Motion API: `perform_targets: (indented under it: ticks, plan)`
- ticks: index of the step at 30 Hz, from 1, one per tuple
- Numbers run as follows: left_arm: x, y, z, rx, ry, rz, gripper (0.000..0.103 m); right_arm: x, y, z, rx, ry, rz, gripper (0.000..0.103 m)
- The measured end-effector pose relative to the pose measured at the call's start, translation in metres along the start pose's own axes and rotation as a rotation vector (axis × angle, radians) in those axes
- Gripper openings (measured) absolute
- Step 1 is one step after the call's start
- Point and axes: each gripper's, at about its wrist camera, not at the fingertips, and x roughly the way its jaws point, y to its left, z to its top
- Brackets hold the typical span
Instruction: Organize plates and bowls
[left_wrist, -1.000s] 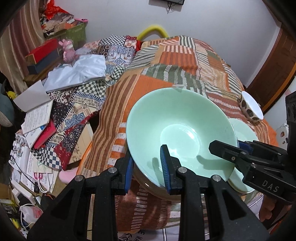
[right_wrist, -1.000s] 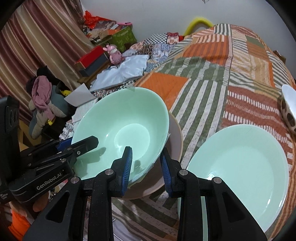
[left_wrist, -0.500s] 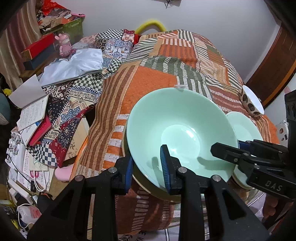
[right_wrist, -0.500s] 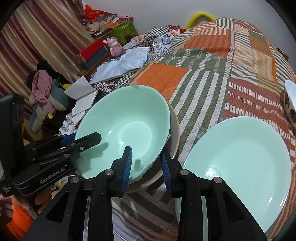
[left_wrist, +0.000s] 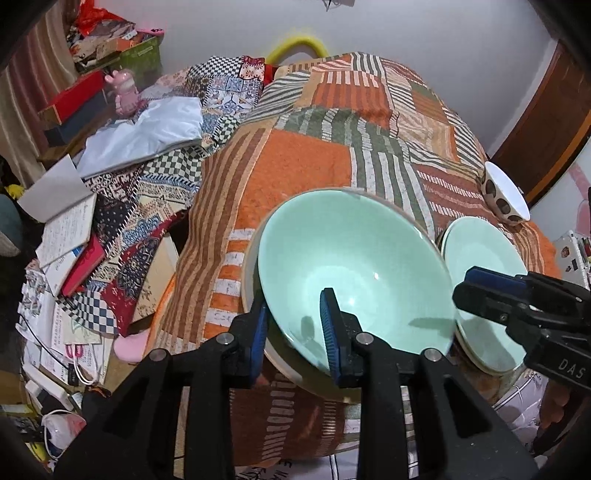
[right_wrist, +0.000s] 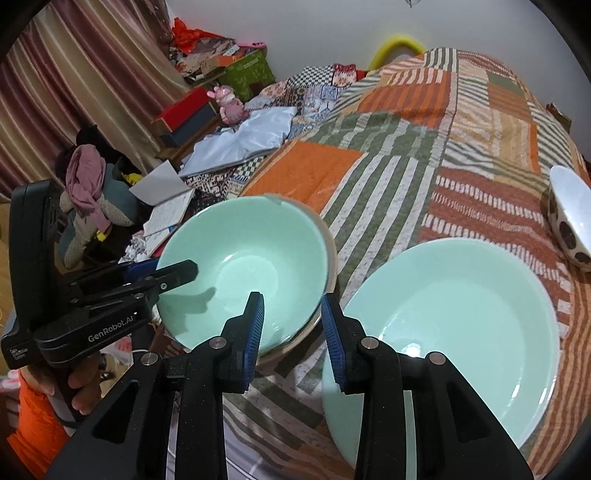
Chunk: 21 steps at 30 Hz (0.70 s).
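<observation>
The green bowl (left_wrist: 354, 273) sits tilted inside a beige bowl (left_wrist: 251, 273) at the centre of the left wrist view, on the patchwork quilt (left_wrist: 303, 162); the left gripper (left_wrist: 293, 325) straddles its near rim, one blue pad outside and one inside, but whether the pads actually press the rim I cannot tell; in the right wrist view the right gripper (right_wrist: 291, 325) hangs released, its fingers apart over the gap between that bowl (right_wrist: 243, 266) and the green plate (right_wrist: 454, 325) at lower right; a spotted bowl (right_wrist: 569, 218) lies tipped at the right edge. The risk, as I judge it: the bowl is unevenly nested, so letting go could make it rock or slide off the beige rim; the soft quilt offers little steadiness.
</observation>
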Motion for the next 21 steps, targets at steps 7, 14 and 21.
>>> perform_targets:
  ticks: [7, 14, 21]
  plan:
    - [-0.027, -0.003, 0.010, -0.005, -0.065, 0.028, 0.028, -0.022, -0.008, 0.003, -0.016, -0.055, -0.021, 0.031]
    - [-0.059, -0.041, 0.023, 0.058, -0.164, 0.022, 0.037, -0.048, -0.026, 0.007, -0.019, -0.114, -0.050, 0.033]
    - [-0.071, -0.082, 0.038, 0.079, -0.222, -0.035, 0.050, -0.087, -0.055, 0.010, -0.017, -0.201, -0.096, 0.049]
